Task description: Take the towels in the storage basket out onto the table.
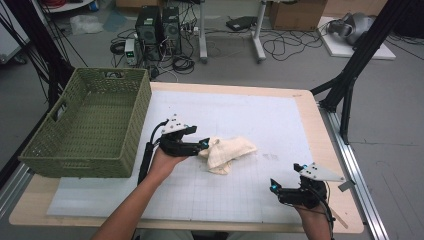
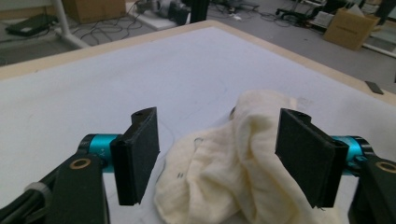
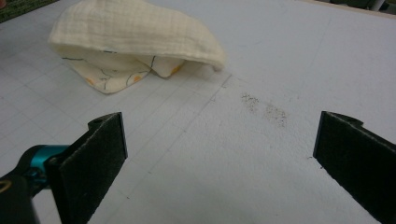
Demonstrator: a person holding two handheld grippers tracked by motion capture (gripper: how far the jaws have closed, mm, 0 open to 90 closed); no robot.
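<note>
Handling: reaching my left claw (image 1: 204, 145) over a crumpled cream cloth (image 1: 227, 153), which looks light, soft and floppy; it should sag and drape once lifted, not slide.
Cloth place: it lies bunched near the middle of the white surface (image 1: 260, 120), to the right of the green woven basket (image 1: 87, 122), which stands apart from it.
Where to grip: a raised fold at the near end of the cloth (image 2: 219, 177), where the fabric is doubled and a pinch would gather several layers.
Left claw: jaws spread wide, one on each side of the heap; the pads seem not to press the fabric, though the lower edge is hard to read, so I hold nothing.
Right claw (image 1: 285, 189): wide open above bare surface, holding nothing, well apart from the cloth (image 3: 135, 42).
</note>
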